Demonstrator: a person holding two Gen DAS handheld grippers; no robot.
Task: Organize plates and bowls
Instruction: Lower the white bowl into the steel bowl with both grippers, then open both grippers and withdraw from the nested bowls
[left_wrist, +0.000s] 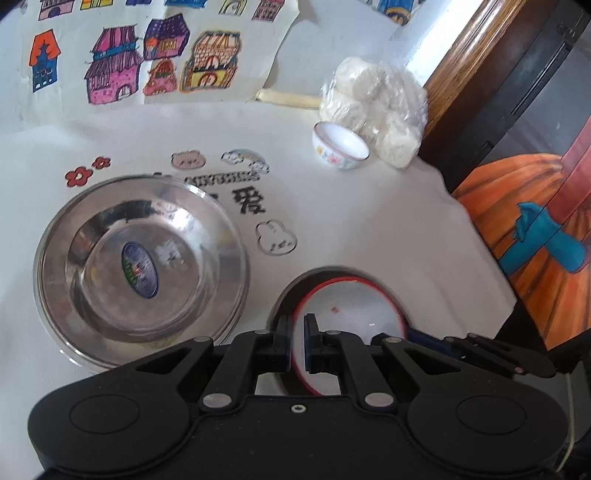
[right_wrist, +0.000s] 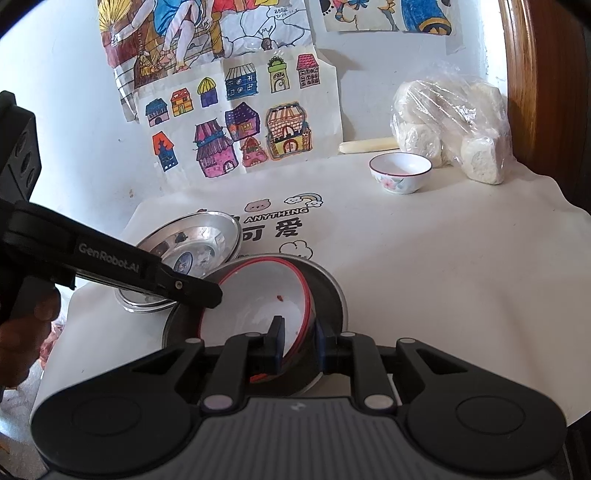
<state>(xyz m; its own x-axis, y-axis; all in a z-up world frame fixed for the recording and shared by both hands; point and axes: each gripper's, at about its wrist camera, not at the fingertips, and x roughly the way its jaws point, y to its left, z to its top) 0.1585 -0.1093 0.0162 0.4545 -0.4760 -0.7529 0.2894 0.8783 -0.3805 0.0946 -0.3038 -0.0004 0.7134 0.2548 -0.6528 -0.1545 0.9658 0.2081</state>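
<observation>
So both my tongs are clamped on the red-rimmed white bowl (right_wrist: 258, 306), which sits tilted inside a steel bowl (right_wrist: 328, 291) at the near edge of the table (right_wrist: 461, 277). Left gripper (left_wrist: 297, 341) pinches its left rim, jaws nearly shut; right gripper (right_wrist: 298, 341) grips the right rim. The steel plate (left_wrist: 140, 266) lies just beside, the small floral bowl (right_wrist: 400, 172) far back by the bagged buns (right_wrist: 454, 129)
</observation>
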